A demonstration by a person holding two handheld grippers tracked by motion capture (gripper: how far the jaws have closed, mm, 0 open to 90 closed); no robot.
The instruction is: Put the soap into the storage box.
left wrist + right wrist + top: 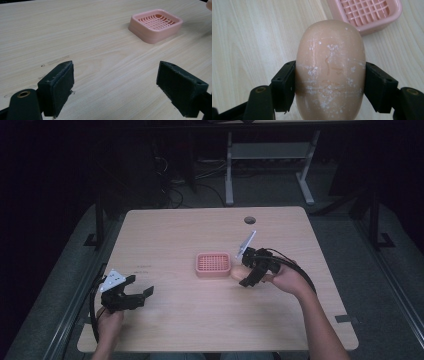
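A pink soap dish [213, 264] with a grid floor sits near the middle of the wooden table [200, 230]. My right gripper [246, 275] is just right of the dish, shut on a peach oval soap bar [330, 70] whose surface is scuffed white. In the right gripper view both pads press the bar's sides, and the soap dish [367, 13] lies beyond it at the top right. My left gripper [137, 292] is at the table's front left, open, with bare wood between its jaws. From the left gripper [115, 87] the soap dish [155, 25] lies farther off to the right.
A round cable hole [250, 219] is in the table's far edge area. Black cables trail from both grippers. Beyond the table are dark floor, loose cables and a white desk frame [270, 160].
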